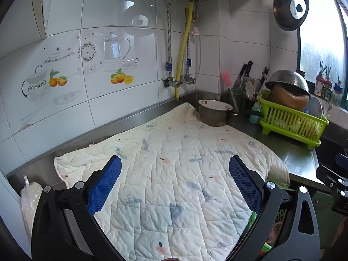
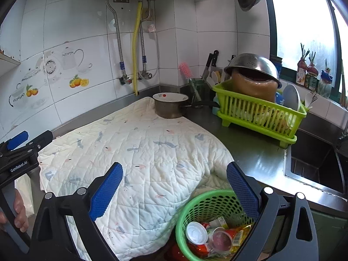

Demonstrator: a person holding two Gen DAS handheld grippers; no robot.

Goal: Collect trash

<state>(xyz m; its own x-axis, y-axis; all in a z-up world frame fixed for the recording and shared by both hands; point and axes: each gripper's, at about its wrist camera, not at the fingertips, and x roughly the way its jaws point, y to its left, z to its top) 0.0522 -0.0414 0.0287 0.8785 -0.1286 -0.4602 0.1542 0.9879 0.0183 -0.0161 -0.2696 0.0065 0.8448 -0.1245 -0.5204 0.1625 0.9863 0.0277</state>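
A green perforated basket (image 2: pixel 212 204) sits at the counter's front edge, holding several pieces of trash (image 2: pixel 214 236): cups, a white lid, red and yellow wrappers. My right gripper (image 2: pixel 175 173) hangs open above the quilted cloth (image 2: pixel 139 150), its right finger over the basket's rim. My left gripper (image 1: pixel 175 165) is open too, over the same cloth (image 1: pixel 174 152), with nothing between its fingers. A sliver of the basket (image 1: pixel 280 215) shows behind the left gripper's right finger. The left gripper (image 2: pixel 18 143) also appears at the left edge of the right wrist view, held by a hand (image 2: pixel 18 208).
A pot topped by a bowl (image 2: pixel 170 106) stands on the cloth's far corner. A green dish rack (image 2: pixel 258 111) with a colander sits to the right, a sink (image 2: pixel 313 163) beyond it. Knives and a brush stand in the corner. A plastic bag (image 1: pixel 30 200) lies at the left.
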